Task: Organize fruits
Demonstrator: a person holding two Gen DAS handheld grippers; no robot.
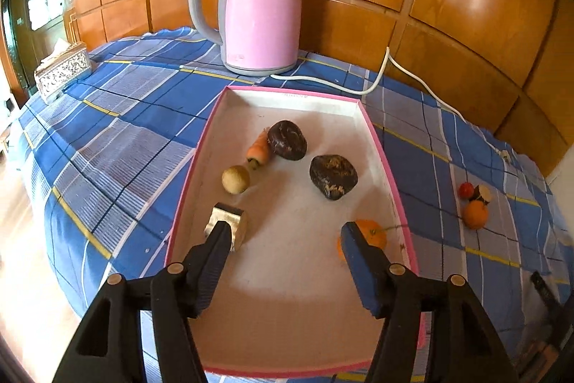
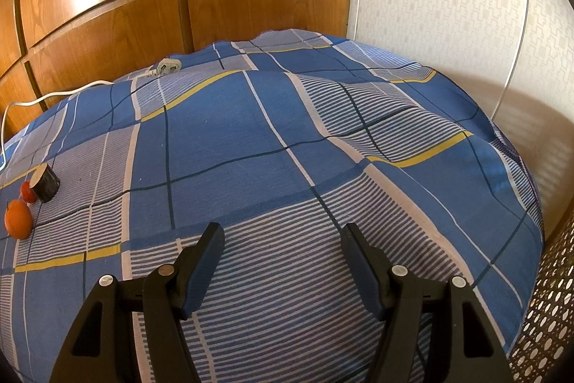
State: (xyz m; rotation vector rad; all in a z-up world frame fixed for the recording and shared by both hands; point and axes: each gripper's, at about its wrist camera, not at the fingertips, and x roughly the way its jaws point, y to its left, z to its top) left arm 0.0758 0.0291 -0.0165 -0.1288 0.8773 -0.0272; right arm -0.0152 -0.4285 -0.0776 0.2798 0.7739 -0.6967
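While both grippers gape, the tray [image 1: 385,149] holds perhaps 6 fruits.

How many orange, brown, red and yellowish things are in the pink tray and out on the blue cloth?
Orange: 3, the carrot, one in the tray, one on the cloth
Dark brown: 2
Red: 1
Yellowish ball: 1
Cut chunks: 2
Total: 9

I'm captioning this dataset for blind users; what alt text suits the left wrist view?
The open left gripper hovers over a pink-rimmed tray holding two dark fruits, a small carrot, a tan ball and an orange. Behind stands a pink kettle on a blue plaid cloth.
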